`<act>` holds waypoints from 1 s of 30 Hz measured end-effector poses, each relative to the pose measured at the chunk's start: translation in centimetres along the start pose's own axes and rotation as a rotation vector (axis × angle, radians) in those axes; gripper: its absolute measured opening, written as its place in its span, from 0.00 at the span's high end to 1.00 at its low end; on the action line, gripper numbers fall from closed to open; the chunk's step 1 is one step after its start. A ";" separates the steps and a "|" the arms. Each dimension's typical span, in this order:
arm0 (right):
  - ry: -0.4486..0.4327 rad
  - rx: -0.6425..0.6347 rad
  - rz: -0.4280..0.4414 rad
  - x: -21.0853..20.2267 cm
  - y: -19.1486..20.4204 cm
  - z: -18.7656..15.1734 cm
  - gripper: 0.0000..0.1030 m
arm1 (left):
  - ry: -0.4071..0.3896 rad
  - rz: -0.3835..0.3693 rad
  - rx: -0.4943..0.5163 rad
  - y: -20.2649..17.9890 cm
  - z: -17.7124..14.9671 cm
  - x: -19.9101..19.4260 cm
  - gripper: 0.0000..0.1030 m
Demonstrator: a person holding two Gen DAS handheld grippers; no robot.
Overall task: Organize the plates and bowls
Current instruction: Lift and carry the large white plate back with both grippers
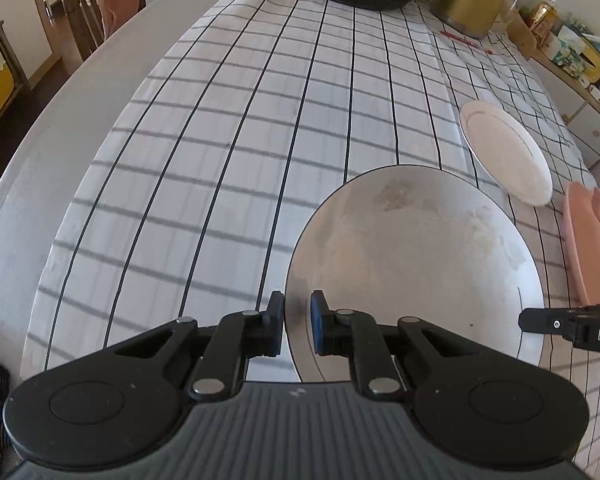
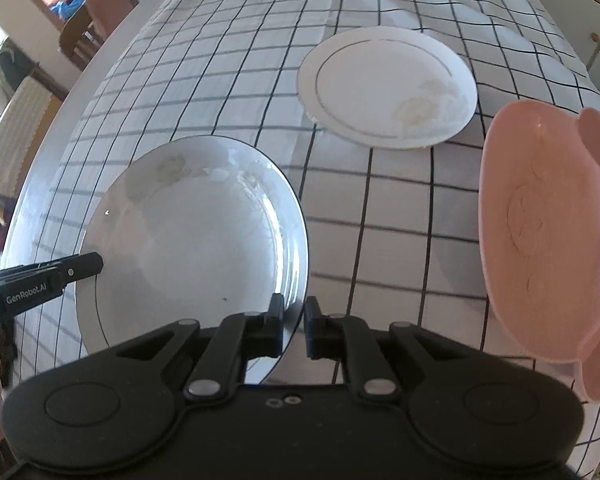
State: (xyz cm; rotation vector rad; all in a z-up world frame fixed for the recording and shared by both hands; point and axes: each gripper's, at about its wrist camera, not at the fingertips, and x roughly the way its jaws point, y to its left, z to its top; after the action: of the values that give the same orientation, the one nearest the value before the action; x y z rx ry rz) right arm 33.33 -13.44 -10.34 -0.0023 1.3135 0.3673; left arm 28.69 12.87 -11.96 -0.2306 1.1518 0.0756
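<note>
While both hand-held grippers, left (image 1: 298, 322) and right (image 2: 294, 326), pinch the big plate (image 1: 416, 264) by opposite rims, stacking it on the far plate (image 2: 388, 84) comes next, kept level

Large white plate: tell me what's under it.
The large white plate is gripped at both rims; the checked tablecloth shows around it. Whatever lies directly beneath is covered.

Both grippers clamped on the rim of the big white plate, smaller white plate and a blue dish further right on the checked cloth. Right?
One slip: the dish on the right is pink, not blue, as the right wrist view shows. The rest holds: left gripper and right gripper each have their jaws shut on the big plate rim, the smaller plate beyond on the checked cloth.
</note>
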 end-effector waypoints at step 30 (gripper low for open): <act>0.147 -0.284 0.041 -0.7 5.8 -8.6 0.90 | 0.049 -0.002 -0.044 4.2 -12.8 -6.9 0.87</act>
State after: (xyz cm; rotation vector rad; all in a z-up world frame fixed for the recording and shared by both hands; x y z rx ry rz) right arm 23.58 -9.89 -10.78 -0.2456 1.3980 0.5954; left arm 13.62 14.49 -11.21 -0.2733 1.1997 0.0943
